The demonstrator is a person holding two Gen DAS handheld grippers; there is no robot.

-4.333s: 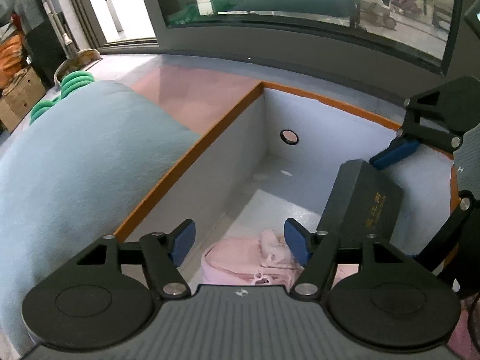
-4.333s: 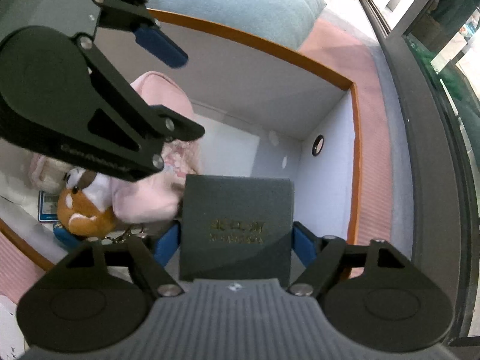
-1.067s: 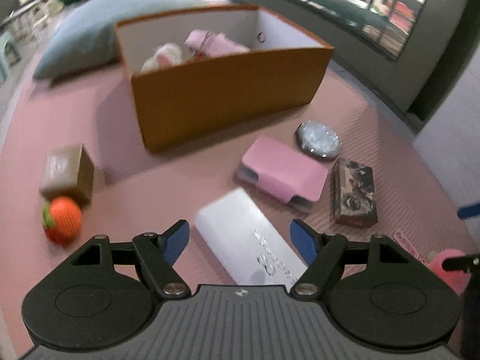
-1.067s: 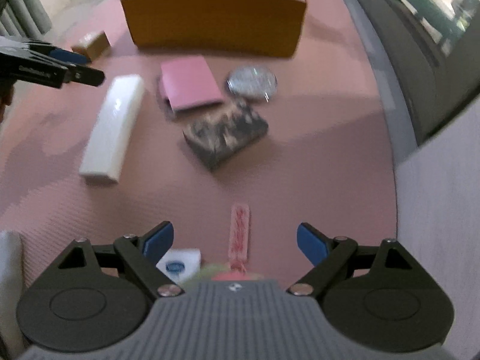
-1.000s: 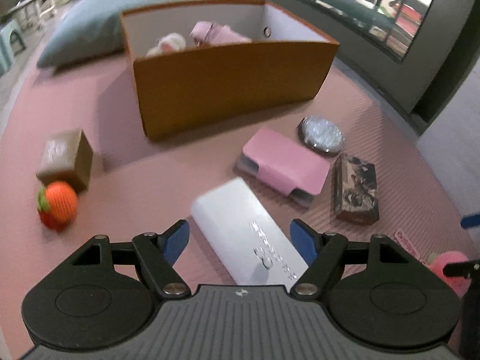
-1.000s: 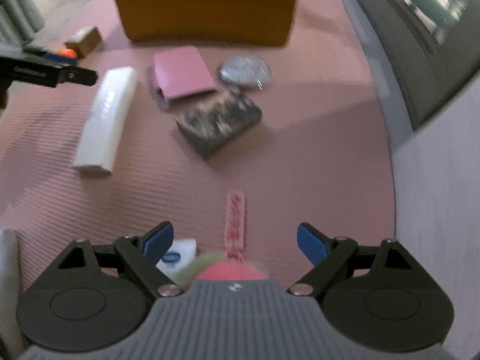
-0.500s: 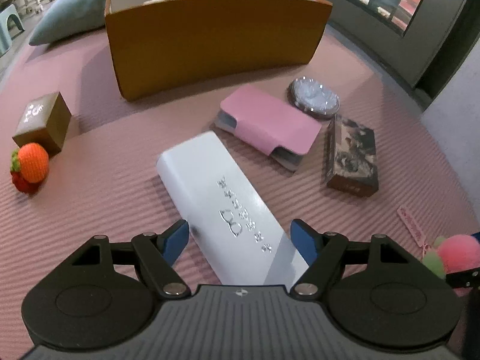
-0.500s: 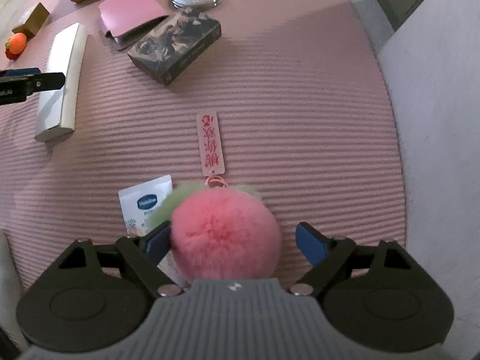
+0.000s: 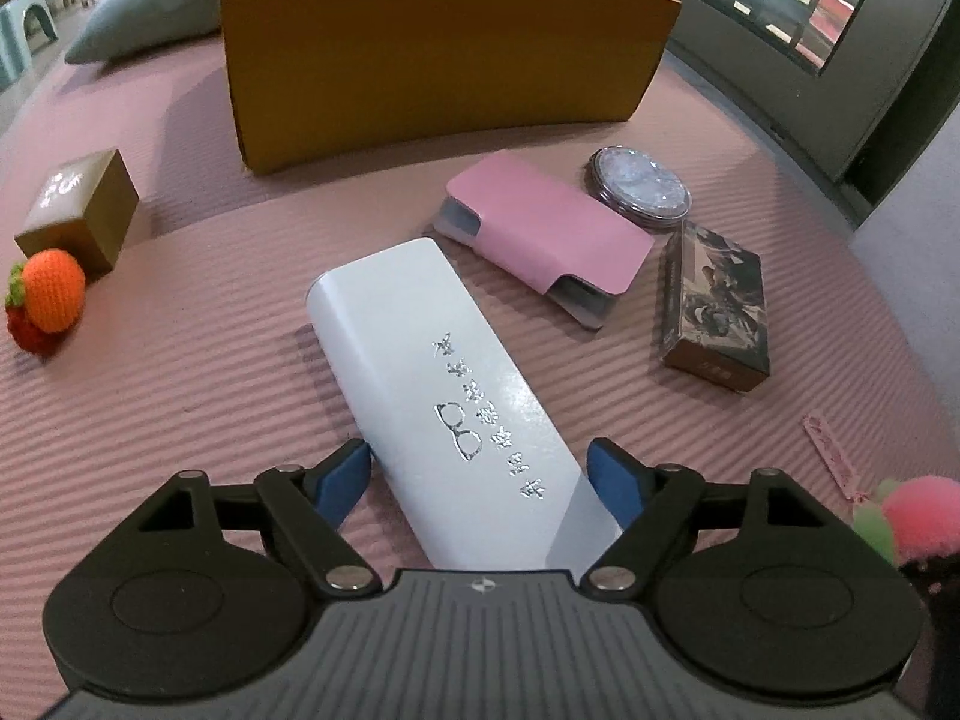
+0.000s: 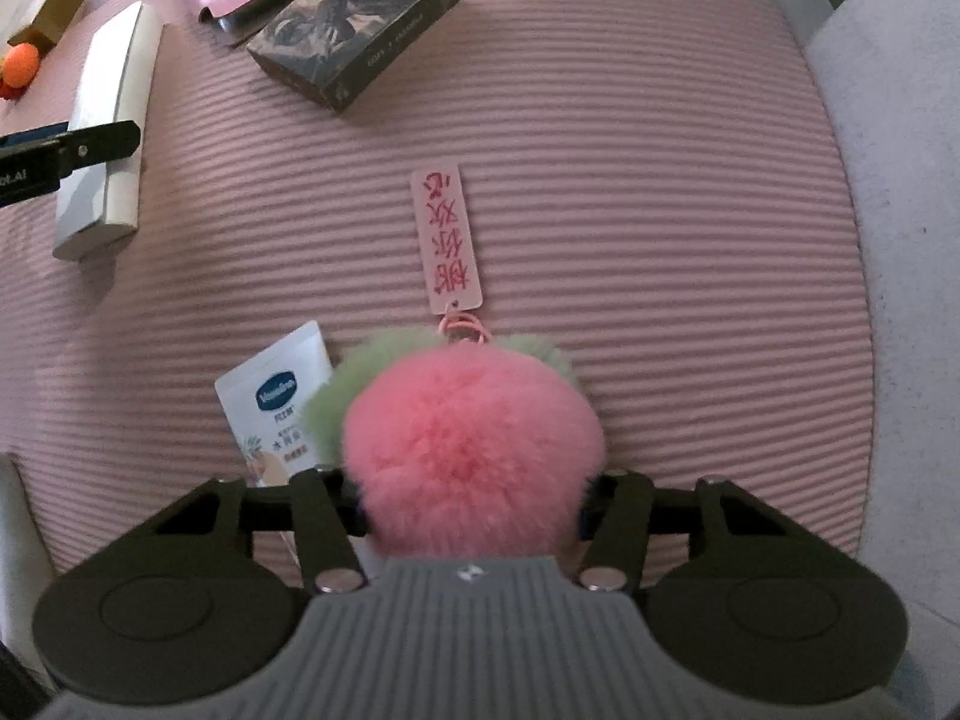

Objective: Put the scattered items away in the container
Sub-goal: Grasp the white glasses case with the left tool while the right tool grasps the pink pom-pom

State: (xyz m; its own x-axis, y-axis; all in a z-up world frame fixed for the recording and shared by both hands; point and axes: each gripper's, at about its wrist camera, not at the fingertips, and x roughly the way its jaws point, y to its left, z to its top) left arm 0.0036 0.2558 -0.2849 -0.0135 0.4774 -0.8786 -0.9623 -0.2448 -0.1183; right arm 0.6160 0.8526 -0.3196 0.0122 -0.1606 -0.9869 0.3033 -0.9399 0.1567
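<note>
A fluffy pink pompom keychain (image 10: 474, 438) with green fur and a pink tag (image 10: 447, 240) lies on the pink ribbed mat. My right gripper (image 10: 471, 504) points straight down over it. Its jaws are closing, and the fingertips are sunk in the fur on both sides. A white glasses case (image 9: 420, 348) lies lengthwise between the fingers of my left gripper (image 9: 477, 474). Those jaws are opening, with the blue pads beside the case and not pressing it. The orange box (image 9: 444, 54) stands at the far end of the mat, with pink things inside.
A pink pouch (image 9: 552, 234), a round glittery compact (image 9: 639, 189) and a dark patterned box (image 9: 714, 300) lie right of the case. A brown cube box (image 9: 78, 210) and an orange knitted ball (image 9: 51, 291) sit at the left. A Vaseline sachet (image 10: 276, 402) lies beside the pompom.
Both grippers have sunk toward the mat. The right jaws have narrowed onto the pompom, which now fills the gap. The white case has slid in between the left fingers.
</note>
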